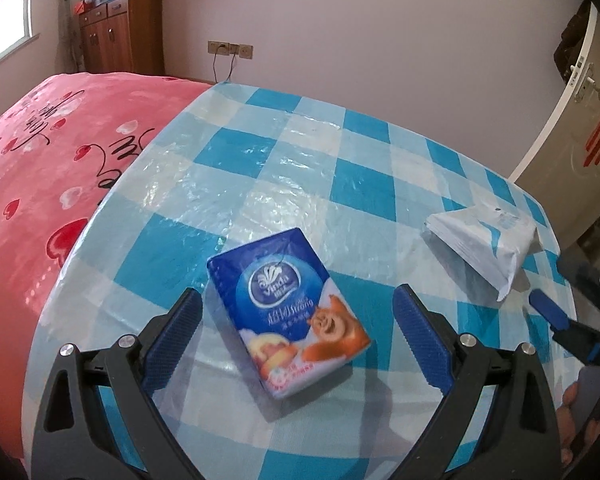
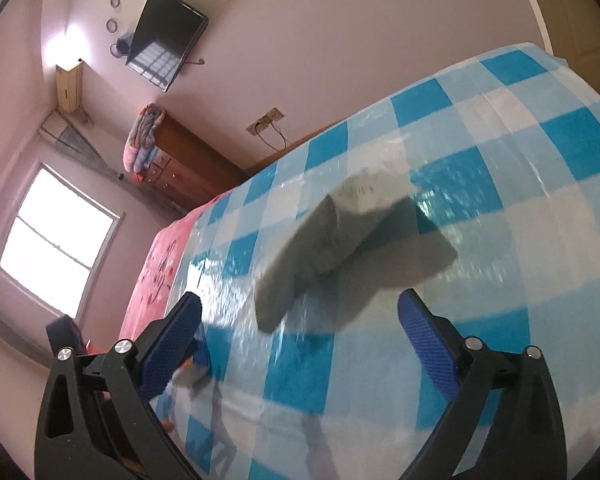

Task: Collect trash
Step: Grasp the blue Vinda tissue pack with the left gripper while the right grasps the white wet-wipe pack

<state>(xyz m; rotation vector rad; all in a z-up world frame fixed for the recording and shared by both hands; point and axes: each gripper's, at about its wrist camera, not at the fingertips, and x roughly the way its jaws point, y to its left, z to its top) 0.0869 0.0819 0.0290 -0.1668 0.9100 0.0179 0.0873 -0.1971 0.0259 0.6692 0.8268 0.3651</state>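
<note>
A blue tissue pack (image 1: 288,312) with a cartoon print lies flat on the blue-and-white checked tablecloth (image 1: 300,168). My left gripper (image 1: 298,316) hovers over it, open, one finger on each side and neither touching. A white plastic packet (image 1: 486,240) lies to the right near the table edge. In the right wrist view the same white packet (image 2: 336,236) sits just ahead of my right gripper (image 2: 300,320), which is open and tilted, with nothing between its fingers. One blue fingertip (image 1: 546,312) of the right gripper shows at the left wrist view's right edge.
A pink bedspread (image 1: 52,184) borders the table on the left. A wooden cabinet (image 1: 116,36) with folded blankets stands by the far wall. A white door (image 1: 580,92) is at the right. The table edge curves close on the right side.
</note>
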